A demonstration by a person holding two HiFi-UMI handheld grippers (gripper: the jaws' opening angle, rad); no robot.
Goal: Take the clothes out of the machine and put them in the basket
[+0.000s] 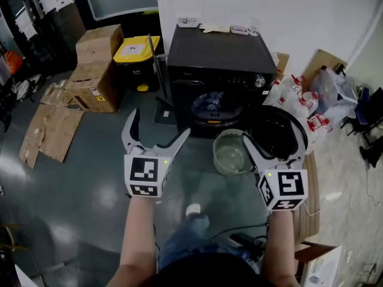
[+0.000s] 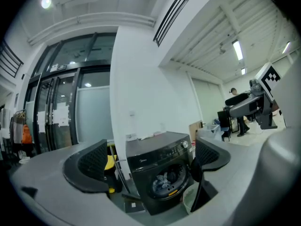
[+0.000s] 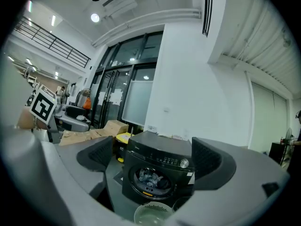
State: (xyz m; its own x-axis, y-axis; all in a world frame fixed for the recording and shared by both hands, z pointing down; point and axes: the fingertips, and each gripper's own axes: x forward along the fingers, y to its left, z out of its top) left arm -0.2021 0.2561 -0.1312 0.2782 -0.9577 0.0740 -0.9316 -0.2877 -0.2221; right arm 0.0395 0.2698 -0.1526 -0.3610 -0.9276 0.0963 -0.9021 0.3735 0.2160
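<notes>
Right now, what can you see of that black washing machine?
The washing machine is a black, boxy front-loader standing upright on the grey floor against a white wall. Its round door hangs open to the right, showing clothes in the drum. A silver knob sits on its control strip; small items lie on top at the back. A pale basket stands just before it.

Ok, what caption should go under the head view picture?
Open left gripper and right gripper face a black washing machine, door open, clothes inside, basket waiting on the floor.
</notes>
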